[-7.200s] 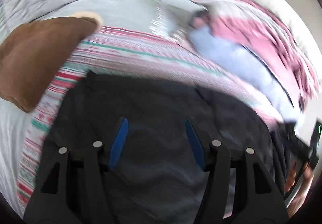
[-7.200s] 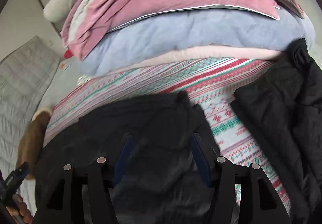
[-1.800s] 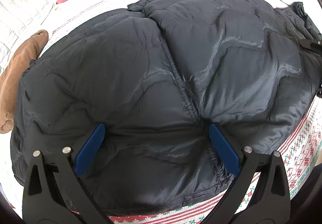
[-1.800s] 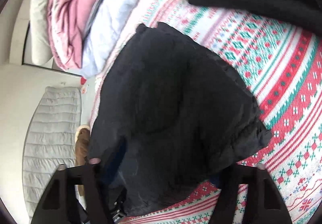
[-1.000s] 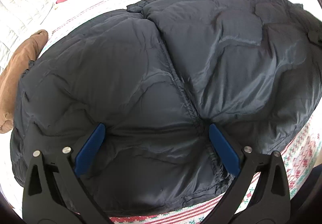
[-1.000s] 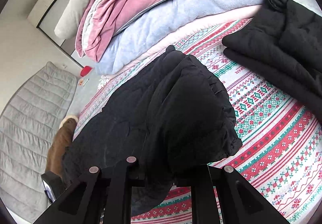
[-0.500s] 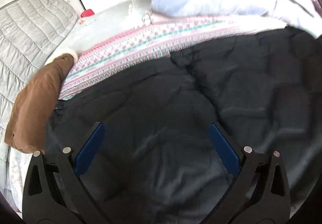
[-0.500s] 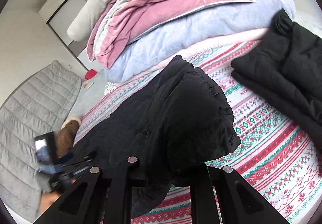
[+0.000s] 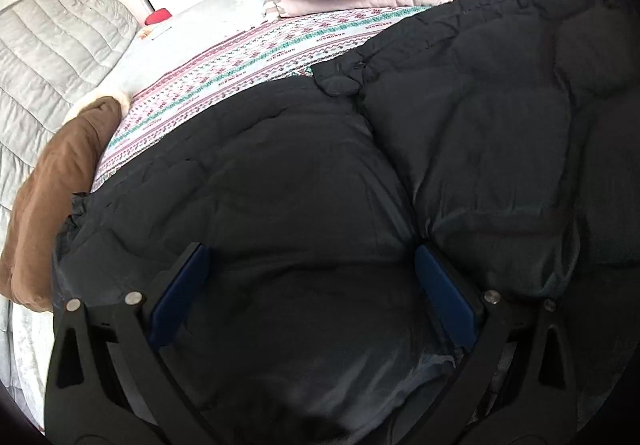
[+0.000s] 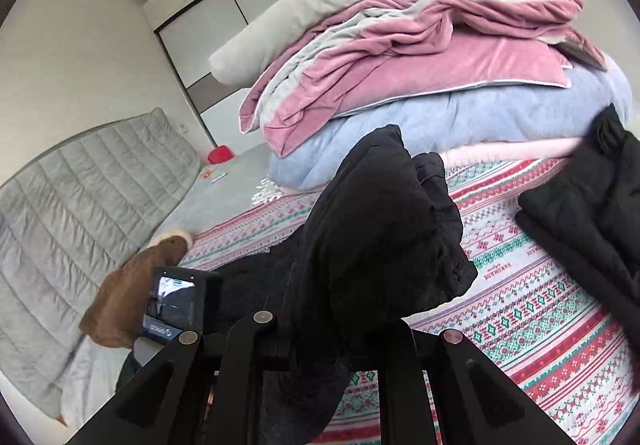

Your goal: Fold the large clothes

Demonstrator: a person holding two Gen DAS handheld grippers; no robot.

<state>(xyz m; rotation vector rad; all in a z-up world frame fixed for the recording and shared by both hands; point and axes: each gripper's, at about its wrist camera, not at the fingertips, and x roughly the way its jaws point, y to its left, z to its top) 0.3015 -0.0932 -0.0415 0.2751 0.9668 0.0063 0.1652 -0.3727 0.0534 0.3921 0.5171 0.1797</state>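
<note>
A large black puffer jacket (image 9: pixel 360 181) lies spread over a patterned red, green and white blanket (image 9: pixel 240 65) on the bed. My left gripper (image 9: pixel 308 277) is open, its blue pads wide apart just above the jacket's quilted surface. My right gripper (image 10: pixel 320 341) is shut on a bunched part of the same jacket (image 10: pixel 380 229) and holds it lifted above the blanket (image 10: pixel 540 305); its fingertips are hidden by the fabric. The back of the left gripper's camera (image 10: pixel 176 305) shows at the lower left of the right wrist view.
A stack of pink, blue and grey bedding (image 10: pixel 420 65) sits at the far side. A second black garment (image 10: pixel 592 213) lies folded at the right. A brown garment (image 9: pixel 52 197) lies at the left edge beside a grey quilted mattress (image 10: pixel 80 185).
My right gripper has closed on the jacket's edge and lifted it upward. My left gripper has stayed open and tilted up, bringing the bedding pile into view.
</note>
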